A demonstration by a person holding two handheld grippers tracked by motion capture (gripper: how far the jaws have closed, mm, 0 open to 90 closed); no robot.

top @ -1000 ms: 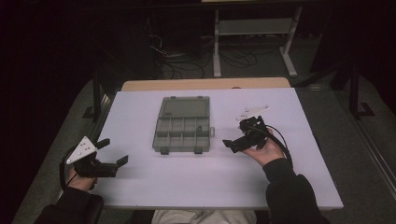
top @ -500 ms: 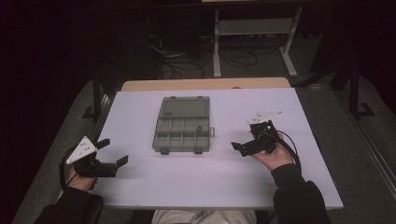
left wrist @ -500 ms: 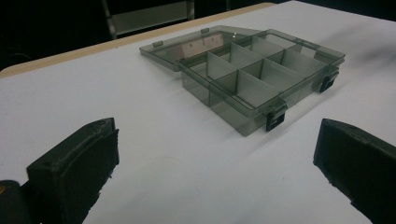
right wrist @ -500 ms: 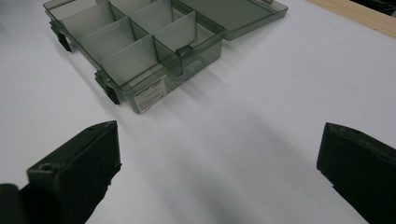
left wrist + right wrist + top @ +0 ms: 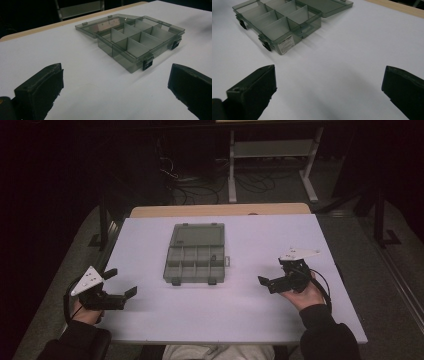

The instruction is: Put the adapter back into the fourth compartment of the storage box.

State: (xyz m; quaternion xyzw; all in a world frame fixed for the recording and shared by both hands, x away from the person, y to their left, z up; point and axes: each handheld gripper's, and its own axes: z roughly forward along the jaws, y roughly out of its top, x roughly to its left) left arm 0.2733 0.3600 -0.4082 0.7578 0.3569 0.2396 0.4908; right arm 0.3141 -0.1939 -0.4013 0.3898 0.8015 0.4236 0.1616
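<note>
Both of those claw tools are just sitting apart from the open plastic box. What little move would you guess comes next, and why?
Probably the right gripper eases toward the compartment box, perhaps to fold its lid shut. The box lies open on the white table, its compartments look empty, and both grippers, the left gripper too, have jaws wide apart holding nothing. That is only a guess.

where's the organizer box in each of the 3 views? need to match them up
High view: organizer box at table centre, lid open toward the far edge.
Left gripper view: box upper right, beyond the open jaws.
Right gripper view: box upper left.
Shared landmark: the two black latches on its near front wall.
</note>
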